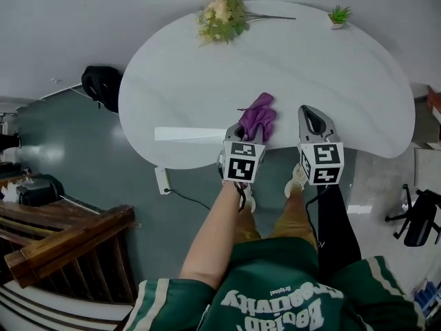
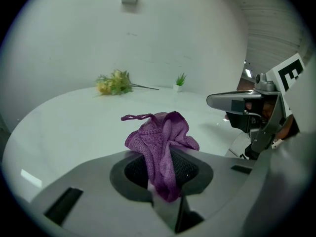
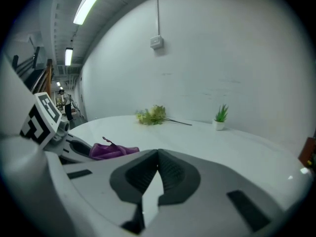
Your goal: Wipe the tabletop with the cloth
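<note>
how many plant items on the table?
2. A flower bunch lies at the table's far edge; a small potted plant stands further right along that edge. Nothing seems to be hidden.

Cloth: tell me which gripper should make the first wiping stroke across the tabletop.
Left. The left gripper is shut on the purple cloth, held over the tabletop near its front edge. The right gripper beside it is shut on nothing.
</note>
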`<act>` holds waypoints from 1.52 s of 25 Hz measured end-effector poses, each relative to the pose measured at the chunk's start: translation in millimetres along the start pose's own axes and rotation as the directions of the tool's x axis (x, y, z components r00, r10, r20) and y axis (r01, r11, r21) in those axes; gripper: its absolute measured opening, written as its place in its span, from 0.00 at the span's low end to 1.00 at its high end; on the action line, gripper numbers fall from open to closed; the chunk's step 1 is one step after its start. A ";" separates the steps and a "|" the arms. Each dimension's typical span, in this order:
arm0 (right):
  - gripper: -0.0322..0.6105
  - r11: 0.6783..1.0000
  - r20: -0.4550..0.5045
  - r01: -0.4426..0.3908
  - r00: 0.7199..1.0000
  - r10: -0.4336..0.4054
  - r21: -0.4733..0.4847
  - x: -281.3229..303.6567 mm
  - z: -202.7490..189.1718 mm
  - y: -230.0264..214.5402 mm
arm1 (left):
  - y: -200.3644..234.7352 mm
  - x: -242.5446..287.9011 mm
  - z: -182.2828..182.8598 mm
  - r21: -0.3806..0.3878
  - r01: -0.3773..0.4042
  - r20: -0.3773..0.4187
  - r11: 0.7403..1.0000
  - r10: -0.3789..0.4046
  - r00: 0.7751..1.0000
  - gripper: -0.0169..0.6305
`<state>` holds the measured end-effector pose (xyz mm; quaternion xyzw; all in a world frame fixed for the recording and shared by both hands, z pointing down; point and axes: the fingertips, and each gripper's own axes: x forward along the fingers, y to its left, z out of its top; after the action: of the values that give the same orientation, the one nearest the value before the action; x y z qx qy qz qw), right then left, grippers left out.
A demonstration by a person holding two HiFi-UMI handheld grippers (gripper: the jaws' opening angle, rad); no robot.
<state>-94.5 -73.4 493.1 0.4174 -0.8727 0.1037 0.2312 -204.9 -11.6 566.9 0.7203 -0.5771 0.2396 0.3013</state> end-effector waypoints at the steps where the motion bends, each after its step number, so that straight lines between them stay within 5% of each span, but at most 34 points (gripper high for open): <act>1: 0.06 1.000 0.001 -0.008 1.000 0.008 -0.005 3.6 2.2 15.5 | 13.5 -8.6 -5.3 -0.011 -0.009 0.000 1.000 0.009 1.000 0.17; 13: 0.06 0.986 -0.008 -0.150 0.989 0.149 -0.075 49.3 21.5 183.5 | 165.9 -100.0 -61.3 -0.133 -0.133 0.020 0.982 0.137 0.990 0.18; 23: 0.06 0.957 -0.014 -0.249 0.968 0.250 -0.145 70.0 40.1 281.1 | 272.8 -177.4 -116.4 -0.256 -0.270 0.005 0.928 0.280 0.960 0.18; 29: 0.06 0.948 -0.012 -0.260 0.965 0.262 -0.181 65.3 52.5 298.9 | 318.9 -214.1 -144.2 -0.301 -0.372 -0.031 0.878 0.381 0.924 0.18; 34: 0.06 0.954 0.007 -0.231 0.972 0.236 -0.190 51.7 62.9 283.2 | 354.2 -256.8 -176.6 -0.368 -0.544 -0.130 0.754 0.537 0.833 0.18; 36: 0.06 0.960 0.012 -0.211 0.976 0.217 -0.185 45.8 64.6 270.3 | 353.3 -269.4 -170.7 -0.385 -0.545 -0.095 0.745 0.556 0.826 0.17; 38: 0.06 0.967 0.012 -0.190 0.981 0.195 -0.172 39.9 62.4 255.5 | 344.6 -274.3 -153.8 -0.371 -0.525 -0.033 0.766 0.554 0.832 0.17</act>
<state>-334.4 37.1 461.3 0.3111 -0.9179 0.0447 0.2423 -600.8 233.6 539.4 0.4641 -0.8048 0.1764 0.3252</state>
